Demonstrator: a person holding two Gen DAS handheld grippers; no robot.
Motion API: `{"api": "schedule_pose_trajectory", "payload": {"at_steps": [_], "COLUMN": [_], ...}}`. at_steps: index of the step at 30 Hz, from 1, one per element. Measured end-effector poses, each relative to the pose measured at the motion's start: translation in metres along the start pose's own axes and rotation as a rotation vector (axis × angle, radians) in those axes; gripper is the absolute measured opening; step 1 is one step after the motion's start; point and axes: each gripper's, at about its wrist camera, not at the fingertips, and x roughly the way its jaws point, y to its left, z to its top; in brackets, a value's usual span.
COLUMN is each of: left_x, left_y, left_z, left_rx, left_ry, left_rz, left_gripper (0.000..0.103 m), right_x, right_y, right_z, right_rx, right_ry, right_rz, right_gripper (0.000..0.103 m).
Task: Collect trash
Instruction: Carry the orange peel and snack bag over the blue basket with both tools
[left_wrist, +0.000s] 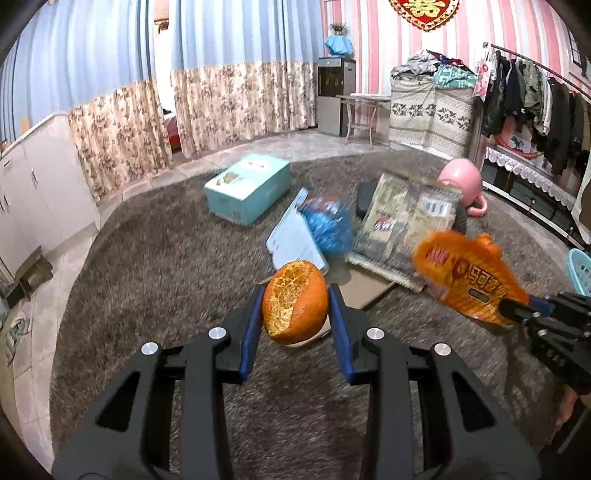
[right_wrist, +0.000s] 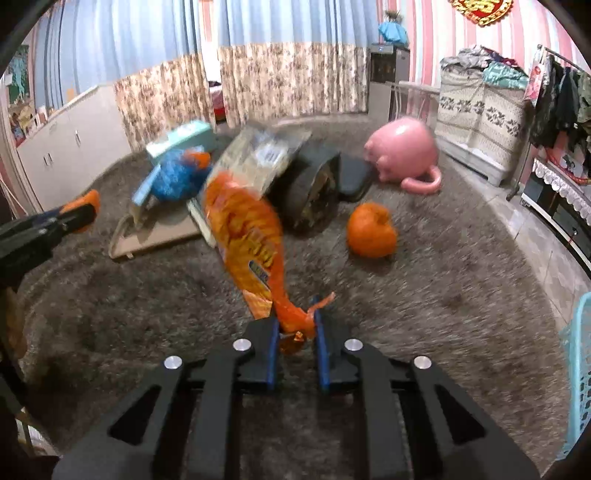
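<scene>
My left gripper (left_wrist: 294, 301) is shut on an orange peel (left_wrist: 294, 302), held above the shaggy grey-brown carpet (left_wrist: 147, 280). My right gripper (right_wrist: 295, 325) is shut on the twisted end of an orange snack bag (right_wrist: 245, 236), lifted off the carpet; the bag also shows at the right of the left wrist view (left_wrist: 465, 273). Another orange peel (right_wrist: 370, 230) lies on the carpet ahead of the right gripper. A blue crumpled wrapper (left_wrist: 328, 225), a grey printed bag (left_wrist: 406, 218) and flat cardboard (left_wrist: 364, 291) lie in a pile ahead.
A teal box (left_wrist: 248, 188) sits on the carpet at the back. A pink piggy-shaped pot (right_wrist: 402, 151) lies on its side. A light blue basket (right_wrist: 576, 373) stands at the right edge. Cabinets (left_wrist: 37, 199), curtains and a clothes rack (left_wrist: 535, 92) line the room.
</scene>
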Motion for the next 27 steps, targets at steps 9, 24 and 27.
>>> {"api": "schedule_pose_trajectory", "payload": {"at_steps": [9, 24, 27], "left_x": [-0.016, -0.037, -0.039], "left_y": [-0.044, -0.18, -0.216], "left_z": [0.024, 0.059, 0.061], "left_rx": [0.036, 0.151, 0.193], "left_ry": [-0.082, -0.202, -0.219], "left_rz": [-0.026, -0.209, -0.265], "left_gripper": [0.033, 0.033, 0.033], "right_x": [-0.07, -0.159, -0.172], "right_y": [-0.075, -0.243, -0.266], "right_z": [0.004, -0.038, -0.051], "right_rx": [0.099, 0.423, 0.48], "right_ry": [-0.132, -0.212, -0.219], "right_rz": [-0.115, -0.417, -0.462], "right_gripper": [0.016, 0.016, 0.016]}}
